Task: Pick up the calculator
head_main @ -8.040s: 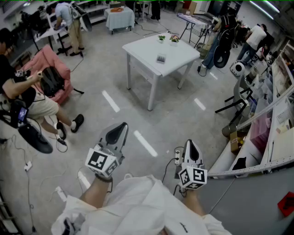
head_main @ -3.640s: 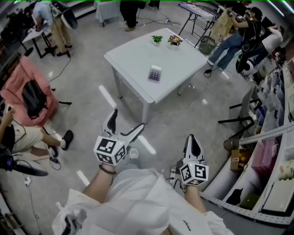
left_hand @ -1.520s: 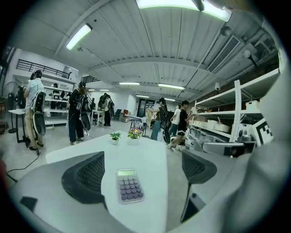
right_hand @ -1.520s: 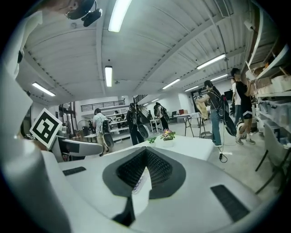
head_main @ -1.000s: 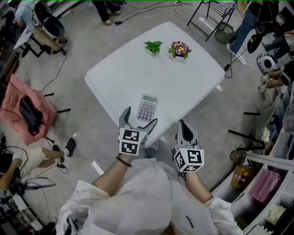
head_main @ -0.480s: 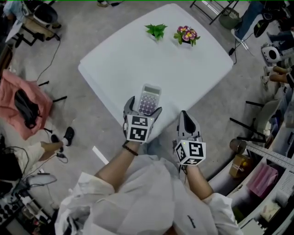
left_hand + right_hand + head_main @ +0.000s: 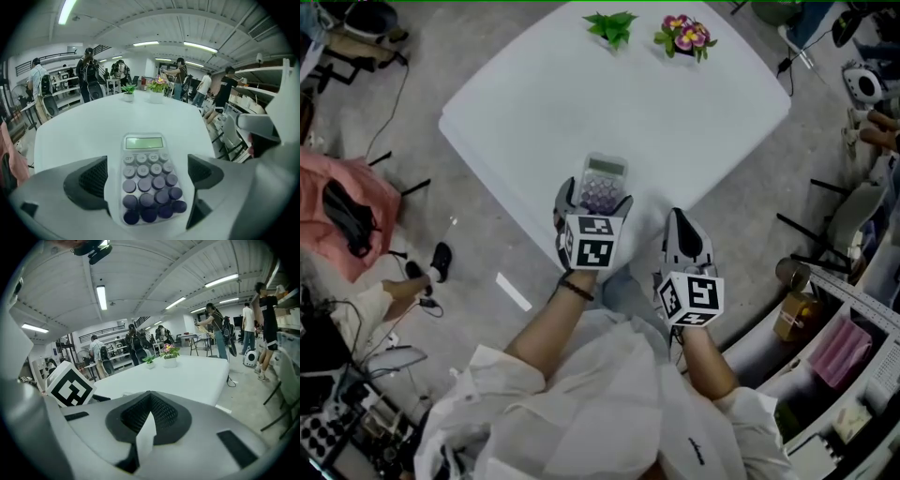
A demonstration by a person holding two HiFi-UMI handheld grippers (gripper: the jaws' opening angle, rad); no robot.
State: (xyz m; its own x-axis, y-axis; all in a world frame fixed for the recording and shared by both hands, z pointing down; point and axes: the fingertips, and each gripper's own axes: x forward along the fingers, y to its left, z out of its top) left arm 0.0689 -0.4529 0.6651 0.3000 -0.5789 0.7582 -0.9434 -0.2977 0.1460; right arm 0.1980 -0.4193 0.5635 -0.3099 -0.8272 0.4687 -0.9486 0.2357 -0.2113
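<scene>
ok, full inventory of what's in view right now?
table: 1, white, middle of the head view
calculator: 1, pale body with purple keys, near edge of the table
plant: 1, green, far side of the table
flowers: 1 pot, pink and yellow, right of the plant
armchair: 1, pink, on the floor at left
bag: 1, black, on the armchair
people: several, standing beyond the table
left gripper: 1, grey, jaws apart on either side of the calculator, no contact visible
right gripper: 1, grey, jaws together, empty, by the table's near edge
</scene>
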